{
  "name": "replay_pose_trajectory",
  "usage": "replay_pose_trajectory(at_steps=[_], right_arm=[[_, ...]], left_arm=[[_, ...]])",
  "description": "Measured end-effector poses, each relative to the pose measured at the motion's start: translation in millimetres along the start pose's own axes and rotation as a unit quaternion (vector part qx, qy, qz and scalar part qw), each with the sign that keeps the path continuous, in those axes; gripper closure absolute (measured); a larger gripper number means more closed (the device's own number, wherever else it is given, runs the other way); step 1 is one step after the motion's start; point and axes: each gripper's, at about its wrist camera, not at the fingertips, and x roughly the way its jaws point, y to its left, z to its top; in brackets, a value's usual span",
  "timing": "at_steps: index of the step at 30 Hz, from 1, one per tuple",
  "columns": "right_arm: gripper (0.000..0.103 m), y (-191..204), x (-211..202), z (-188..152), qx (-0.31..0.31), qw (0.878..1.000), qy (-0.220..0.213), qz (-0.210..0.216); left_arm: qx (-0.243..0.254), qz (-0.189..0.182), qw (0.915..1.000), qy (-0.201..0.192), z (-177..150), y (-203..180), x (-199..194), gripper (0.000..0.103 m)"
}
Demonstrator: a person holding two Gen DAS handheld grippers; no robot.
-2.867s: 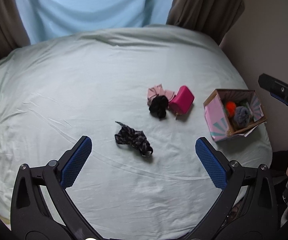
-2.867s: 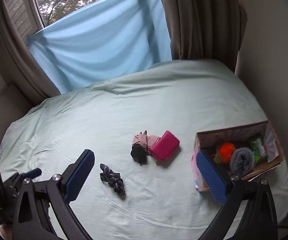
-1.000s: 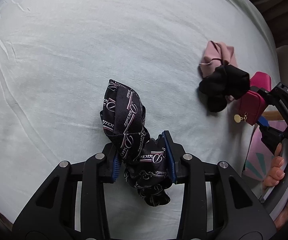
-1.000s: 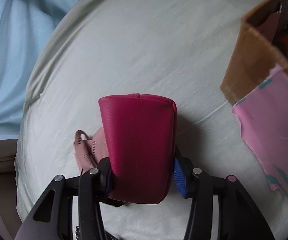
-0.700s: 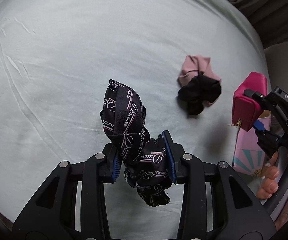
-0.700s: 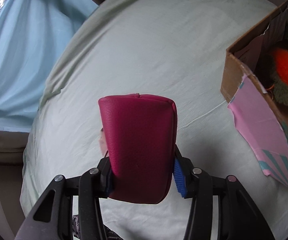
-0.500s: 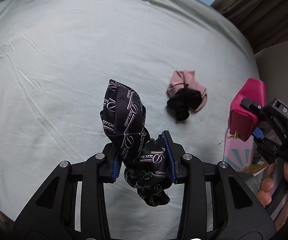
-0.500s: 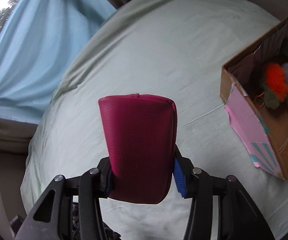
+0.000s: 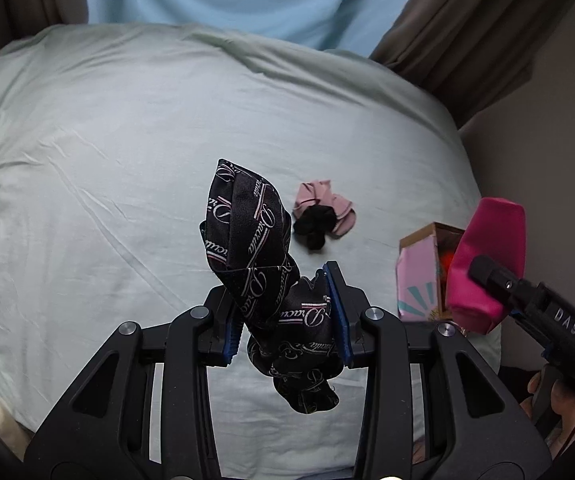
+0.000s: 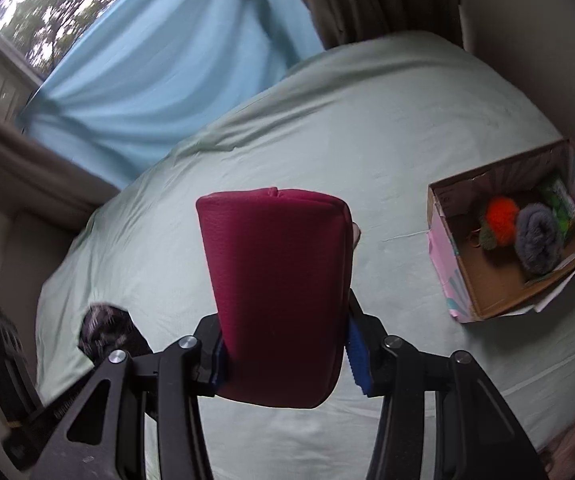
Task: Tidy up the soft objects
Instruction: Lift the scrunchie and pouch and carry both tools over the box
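Left tool (image 9: 287, 314), right tool (image 10: 285, 354): both clamped, seemingly raised.

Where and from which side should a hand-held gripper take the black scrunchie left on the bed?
Judging by its pose, come straight down on the black scrunchie and pinch its bunched near edge. It lies flat, its far edge against the pink scrunchie, so a far-side grip would likely catch both.
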Motion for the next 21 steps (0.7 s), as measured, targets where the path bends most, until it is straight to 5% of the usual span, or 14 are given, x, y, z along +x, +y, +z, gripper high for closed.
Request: replay_pose_trajectory(at_steps=[11,21], right_arm=[[0.059,-15,-62,-13,-0.085,0.996,-0.013,0.013],[0.059,-109,-92,27,-0.129,0.992,-0.009,0.010]], left_arm=[[0.039,0.016,0.9989,-0.021,-21,-74,-39,0.070],[0.034,0.013,0.9990,-0.024,-33,-182,-14,0.070]])
